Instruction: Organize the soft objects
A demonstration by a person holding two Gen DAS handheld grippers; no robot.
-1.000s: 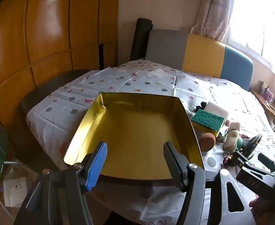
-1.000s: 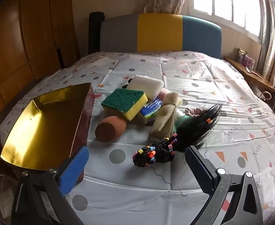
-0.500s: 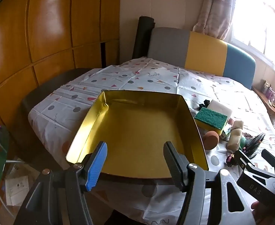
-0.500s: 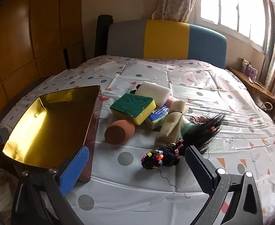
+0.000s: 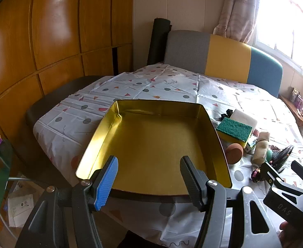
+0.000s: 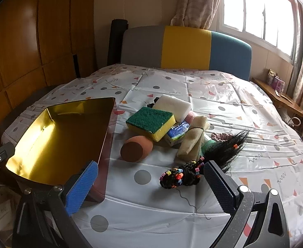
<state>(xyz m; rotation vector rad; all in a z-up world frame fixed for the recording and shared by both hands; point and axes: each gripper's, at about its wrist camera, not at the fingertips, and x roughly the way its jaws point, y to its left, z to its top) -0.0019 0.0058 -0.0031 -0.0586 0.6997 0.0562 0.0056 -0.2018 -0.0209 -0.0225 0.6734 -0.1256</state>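
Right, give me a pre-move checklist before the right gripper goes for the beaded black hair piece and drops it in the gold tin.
1. Right gripper open and holding nothing: ok.
2. Beaded black hair piece lies between the open fingers, nearest of the pile: ok.
3. Its long black strands run up against the rolled beige cloth; whether they are tangled with it: cannot tell.
4. Shallow gold metal tin has nothing in it: ok.
5. Left gripper open at the tin's near rim, not gripping it; tin is not steadied: not ok.
6. The tin's near edge appears to overhang the patterned bed cover; whether it sits stable: cannot tell.
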